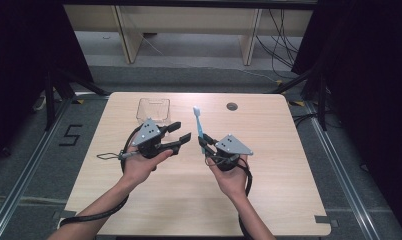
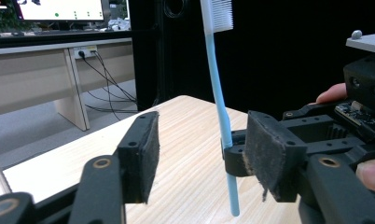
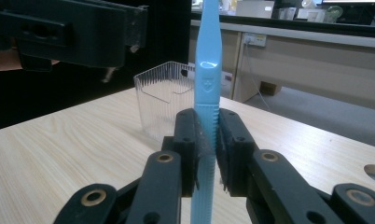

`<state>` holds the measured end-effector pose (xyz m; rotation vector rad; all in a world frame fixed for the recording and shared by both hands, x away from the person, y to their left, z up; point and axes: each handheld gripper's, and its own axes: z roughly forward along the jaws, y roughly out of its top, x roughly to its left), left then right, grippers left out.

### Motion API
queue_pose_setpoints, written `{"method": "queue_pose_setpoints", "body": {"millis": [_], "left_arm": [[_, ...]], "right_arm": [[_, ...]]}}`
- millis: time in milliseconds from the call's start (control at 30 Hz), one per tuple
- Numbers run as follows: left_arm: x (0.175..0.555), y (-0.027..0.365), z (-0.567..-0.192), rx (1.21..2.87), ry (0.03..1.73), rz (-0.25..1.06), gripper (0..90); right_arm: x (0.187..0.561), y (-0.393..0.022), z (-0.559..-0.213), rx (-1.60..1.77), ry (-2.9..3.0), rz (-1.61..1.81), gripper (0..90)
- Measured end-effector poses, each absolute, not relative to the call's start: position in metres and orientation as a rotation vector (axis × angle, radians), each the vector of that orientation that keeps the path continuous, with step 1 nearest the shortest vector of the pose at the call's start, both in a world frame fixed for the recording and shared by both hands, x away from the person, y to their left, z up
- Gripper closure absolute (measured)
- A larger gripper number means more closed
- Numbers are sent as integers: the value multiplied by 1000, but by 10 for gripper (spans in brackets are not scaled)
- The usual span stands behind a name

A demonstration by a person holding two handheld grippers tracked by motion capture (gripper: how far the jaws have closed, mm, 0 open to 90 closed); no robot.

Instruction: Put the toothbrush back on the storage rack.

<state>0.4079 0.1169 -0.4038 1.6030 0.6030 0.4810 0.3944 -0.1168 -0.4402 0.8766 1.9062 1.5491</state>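
A light blue toothbrush (image 1: 199, 122) with white bristles stands nearly upright, bristle head up, and my right gripper (image 1: 205, 145) is shut on the lower part of its handle. In the right gripper view the two pads press the toothbrush (image 3: 207, 70) from both sides, at my right gripper (image 3: 206, 140). To its left, my left gripper (image 1: 181, 131) is open with its jaws pointing at the brush. In the left gripper view the toothbrush (image 2: 217, 88) rises in the gap of my left gripper (image 2: 199, 144), a little beyond the pads and touching neither.
A clear ribbed plastic container (image 1: 153, 111) stands near the far edge of the wooden table (image 1: 269, 190), behind the left gripper. A round cable hole (image 1: 232, 106) lies at the back right. Desks and cables stand on the floor beyond.
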Motion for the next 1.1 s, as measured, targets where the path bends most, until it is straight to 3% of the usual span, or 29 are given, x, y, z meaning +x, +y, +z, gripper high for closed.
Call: {"method": "queue_pose_setpoints", "body": {"millis": [1100], "left_arm": [[422,98,-404,1602,597,452,772]], "right_arm": [[394,-98,-441,841,1915,1584,791]]}}
